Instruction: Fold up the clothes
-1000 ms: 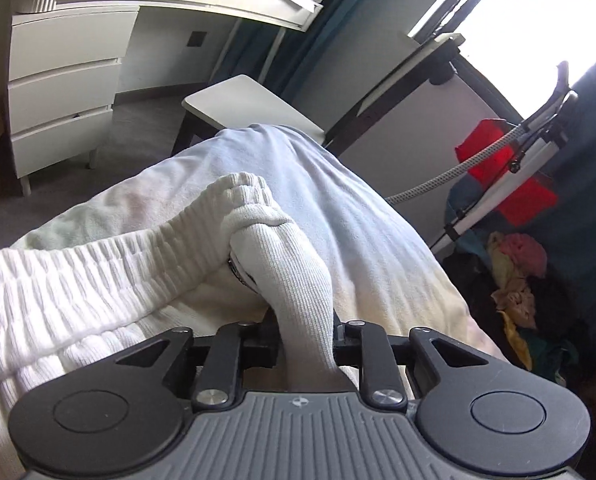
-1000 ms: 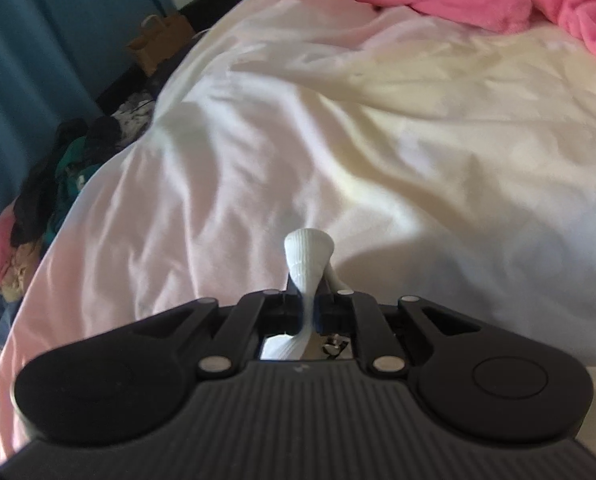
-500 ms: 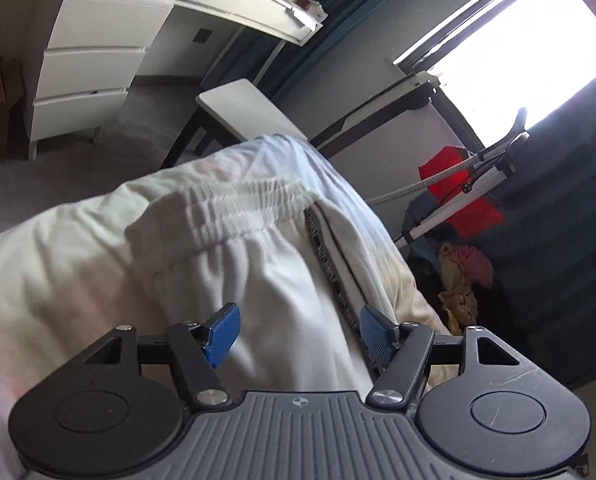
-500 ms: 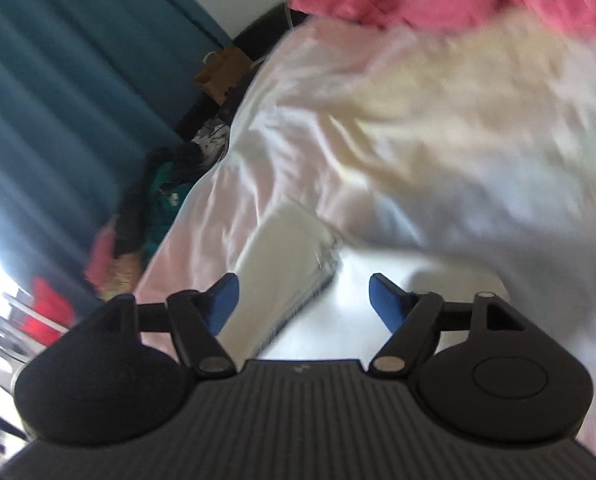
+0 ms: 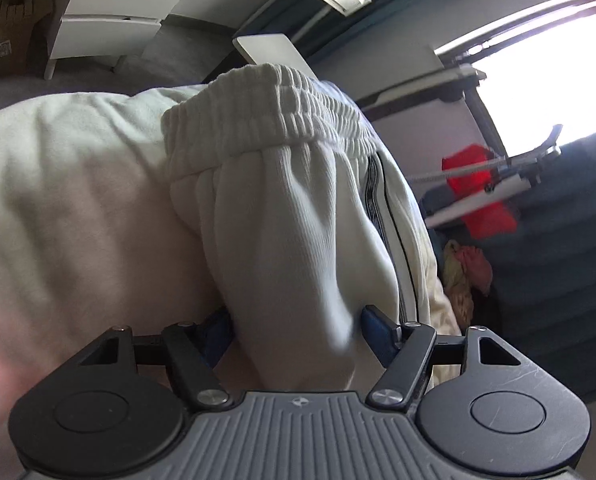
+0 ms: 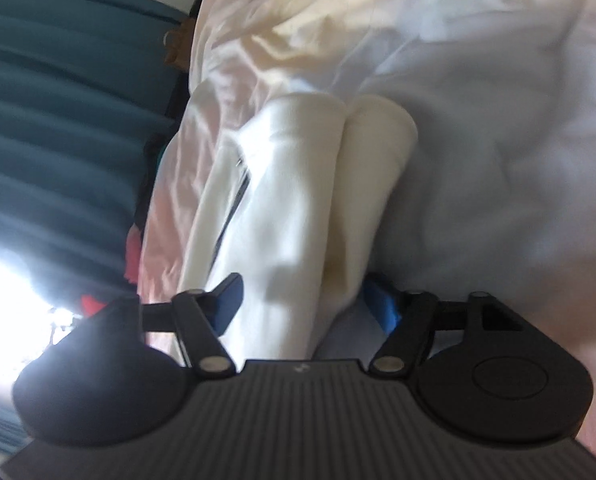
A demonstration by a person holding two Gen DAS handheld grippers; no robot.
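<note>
White ribbed pants [image 5: 282, 216] lie on the bed [image 5: 70, 208], folded lengthwise, with a gathered elastic waistband and a dark-edged side stripe. The left claw [image 5: 294, 332] gapes wide, blue pads flanking the cloth; the right claw [image 6: 306, 300] gapes likewise. Only the right view shows the 2 legs side by side on the smooth, wrinkled sheet.

Left gripper [image 5: 296, 336] has its blue pads spread wide. Right gripper [image 6: 304, 300] is likewise spread, tilted sideways.
</note>
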